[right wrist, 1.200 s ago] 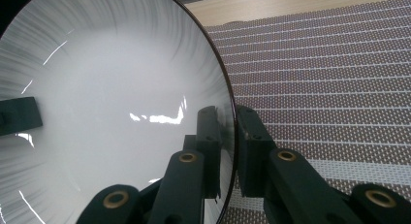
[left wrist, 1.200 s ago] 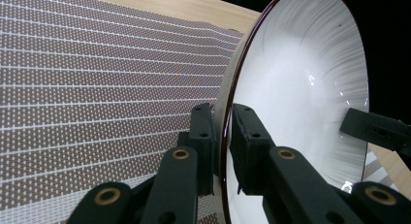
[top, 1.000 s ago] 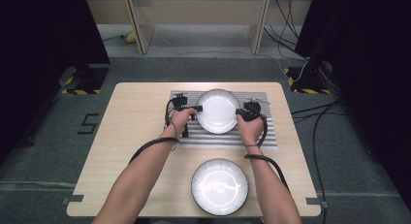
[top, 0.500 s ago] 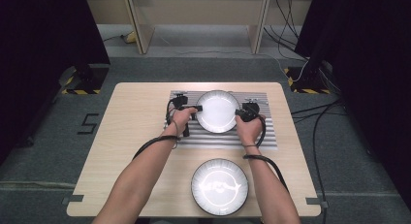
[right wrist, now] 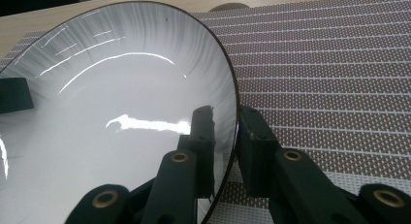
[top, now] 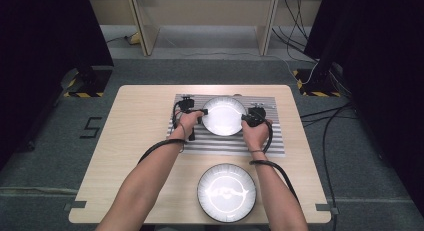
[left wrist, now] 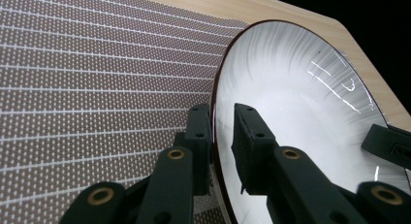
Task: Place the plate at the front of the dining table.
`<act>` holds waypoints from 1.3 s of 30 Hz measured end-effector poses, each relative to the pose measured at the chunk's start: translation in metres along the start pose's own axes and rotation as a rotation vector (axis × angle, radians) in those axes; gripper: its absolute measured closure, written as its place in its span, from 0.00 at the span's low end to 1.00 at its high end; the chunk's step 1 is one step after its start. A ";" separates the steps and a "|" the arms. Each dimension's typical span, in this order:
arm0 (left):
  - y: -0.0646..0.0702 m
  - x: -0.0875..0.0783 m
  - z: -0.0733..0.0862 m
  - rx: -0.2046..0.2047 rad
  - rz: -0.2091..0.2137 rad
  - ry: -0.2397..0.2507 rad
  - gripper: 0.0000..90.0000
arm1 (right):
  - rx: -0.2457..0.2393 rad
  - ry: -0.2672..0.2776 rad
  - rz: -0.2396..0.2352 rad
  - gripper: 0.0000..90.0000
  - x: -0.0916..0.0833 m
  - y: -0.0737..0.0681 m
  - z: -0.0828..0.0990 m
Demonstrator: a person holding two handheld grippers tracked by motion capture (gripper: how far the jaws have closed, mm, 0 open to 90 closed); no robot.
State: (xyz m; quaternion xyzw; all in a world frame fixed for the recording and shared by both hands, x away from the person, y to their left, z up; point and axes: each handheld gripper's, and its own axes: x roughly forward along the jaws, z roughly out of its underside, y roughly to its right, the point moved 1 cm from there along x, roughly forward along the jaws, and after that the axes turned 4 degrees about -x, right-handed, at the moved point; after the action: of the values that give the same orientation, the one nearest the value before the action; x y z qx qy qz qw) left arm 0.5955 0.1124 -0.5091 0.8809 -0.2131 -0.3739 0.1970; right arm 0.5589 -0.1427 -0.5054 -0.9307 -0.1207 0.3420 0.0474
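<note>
Both forearms reach far across the tabletop [top: 140, 121], left tool [top: 199, 112] and right tool [top: 246, 118] each clamping opposite rims of the round white dark-edged plate [top: 223, 115] above the striped woven mat [top: 260, 141].

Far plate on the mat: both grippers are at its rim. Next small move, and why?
Probably a small, level lift with both hands together. The left gripper and right gripper each straddle opposite edges of the far plate, one jaw inside the rim and one outside, over the striped mat. Uneven lifting would likely tilt it.
</note>
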 end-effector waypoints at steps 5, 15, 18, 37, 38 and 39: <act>-0.001 -0.003 -0.004 0.035 -0.031 0.034 0.75 | -0.020 -0.006 0.011 0.84 0.002 0.000 0.002; 0.002 -0.026 -0.017 0.068 -0.054 0.092 0.56 | -0.052 0.038 0.025 0.67 -0.007 -0.001 -0.004; 0.001 -0.034 -0.020 0.064 -0.067 0.098 0.50 | -0.063 0.047 0.031 0.64 -0.012 -0.001 -0.005; 0.003 -0.075 -0.014 0.060 -0.055 0.094 0.38 | -0.063 0.052 0.032 0.53 -0.038 -0.001 -0.001; 0.002 -0.077 -0.014 0.061 -0.054 0.091 0.38 | -0.067 0.051 0.031 0.53 -0.039 -0.001 -0.001; 0.001 -0.079 -0.013 0.065 -0.056 0.090 0.38 | -0.067 0.053 0.031 0.53 -0.041 -0.001 -0.002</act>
State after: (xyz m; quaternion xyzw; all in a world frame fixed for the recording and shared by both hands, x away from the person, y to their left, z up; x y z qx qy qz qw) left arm 0.5553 0.1550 -0.4548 0.9084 -0.1914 -0.3319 0.1672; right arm 0.5294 -0.1522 -0.4784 -0.9422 -0.1164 0.3139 0.0142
